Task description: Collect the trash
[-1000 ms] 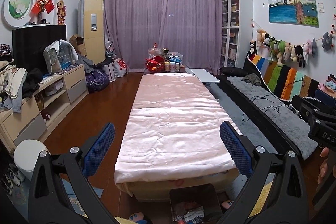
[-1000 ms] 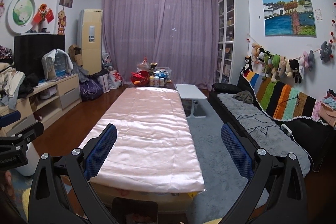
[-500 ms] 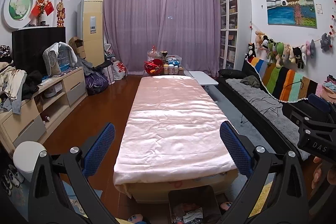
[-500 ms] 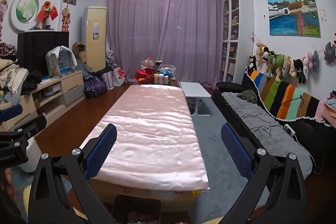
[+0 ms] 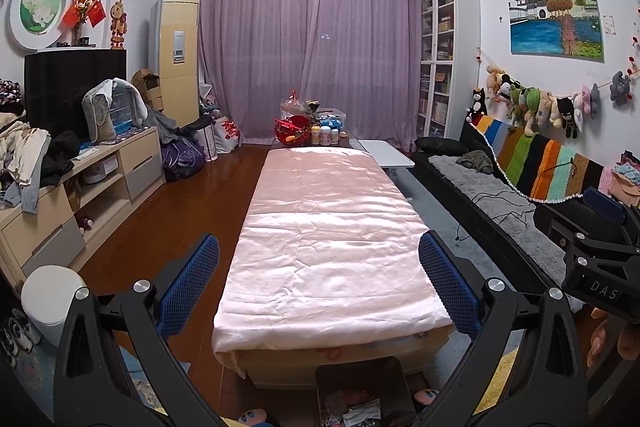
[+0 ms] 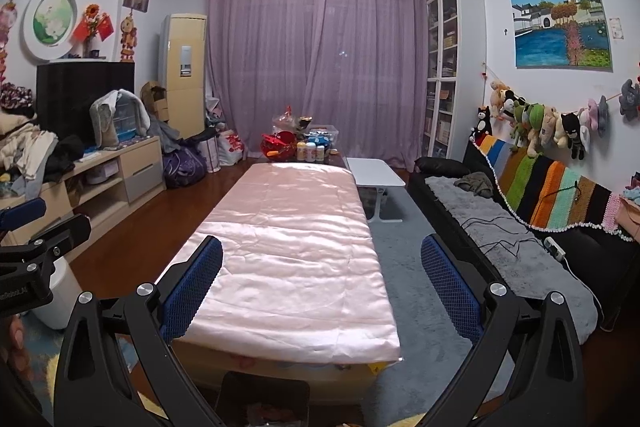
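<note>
My left gripper (image 5: 320, 283) is open, its blue pads wide apart with nothing between them, held above the near end of a long table under a pink cloth (image 5: 328, 227). My right gripper (image 6: 322, 285) is open too and holds nothing. A dark bin (image 5: 362, 393) with crumpled paper trash (image 5: 358, 413) inside stands on the floor just below the table's near end; the right wrist view shows only its rim (image 6: 266, 393). The right gripper's body (image 5: 592, 267) shows at the right edge of the left wrist view, with a person's fingers under it.
A white round bin (image 5: 52, 295) stands at the left. Bottles and a red basket (image 5: 294, 131) crowd the table's far end. A black sofa with a grey throw (image 6: 508, 239) runs along the right, a low cabinet (image 5: 80, 195) along the left, a white side table (image 6: 378, 173) beyond.
Both views have tilted up and shifted a little; the table appears slightly lower and farther. Both grippers stayed open and empty.
</note>
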`<state>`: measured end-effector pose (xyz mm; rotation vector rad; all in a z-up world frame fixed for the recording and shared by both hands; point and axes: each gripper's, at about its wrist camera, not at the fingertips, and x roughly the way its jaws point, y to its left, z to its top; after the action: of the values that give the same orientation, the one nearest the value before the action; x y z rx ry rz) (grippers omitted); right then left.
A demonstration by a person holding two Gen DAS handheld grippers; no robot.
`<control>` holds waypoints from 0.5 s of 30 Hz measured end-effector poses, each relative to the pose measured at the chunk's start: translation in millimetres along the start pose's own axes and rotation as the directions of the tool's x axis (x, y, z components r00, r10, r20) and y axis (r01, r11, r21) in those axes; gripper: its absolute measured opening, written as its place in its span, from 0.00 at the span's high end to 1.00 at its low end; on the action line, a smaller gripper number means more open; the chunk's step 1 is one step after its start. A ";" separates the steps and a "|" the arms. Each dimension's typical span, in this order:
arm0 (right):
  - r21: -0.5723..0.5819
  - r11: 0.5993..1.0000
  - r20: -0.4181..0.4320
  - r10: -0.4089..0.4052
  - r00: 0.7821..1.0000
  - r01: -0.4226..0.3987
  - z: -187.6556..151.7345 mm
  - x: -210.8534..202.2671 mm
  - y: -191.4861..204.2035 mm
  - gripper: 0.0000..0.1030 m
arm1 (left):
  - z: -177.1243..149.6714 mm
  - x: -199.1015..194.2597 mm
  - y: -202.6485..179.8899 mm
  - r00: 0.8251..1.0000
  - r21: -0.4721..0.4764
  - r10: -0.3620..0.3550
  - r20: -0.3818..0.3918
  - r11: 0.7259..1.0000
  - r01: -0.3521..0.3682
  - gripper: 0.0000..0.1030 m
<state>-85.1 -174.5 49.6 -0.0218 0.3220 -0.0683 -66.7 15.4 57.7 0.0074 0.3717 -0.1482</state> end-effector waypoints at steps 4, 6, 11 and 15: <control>0.002 1.000 0.001 -0.001 1.000 0.001 0.5 -0.5 -0.1 0.03 | 0.1 -0.4 -0.1 1.000 0.000 0.003 0.000 1.000 -0.003 0.08; 0.006 1.000 0.002 -0.001 1.000 0.001 1.4 -1.5 0.0 0.03 | 0.0 -0.4 -0.1 1.000 0.000 0.002 0.000 1.000 -0.002 0.08; 0.006 1.000 0.003 0.000 1.000 0.000 1.8 -1.5 0.1 0.03 | -0.2 -0.6 -0.2 1.000 0.000 0.001 0.000 1.000 -0.001 0.08; 0.006 1.000 0.002 0.000 1.000 0.000 1.6 -1.5 0.2 0.03 | -0.2 -0.6 -0.3 1.000 0.001 0.001 0.001 1.000 -0.001 0.08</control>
<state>-86.0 -174.1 51.6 -0.0160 0.3199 -0.0697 -67.4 15.2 57.8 0.0083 0.3711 -0.1478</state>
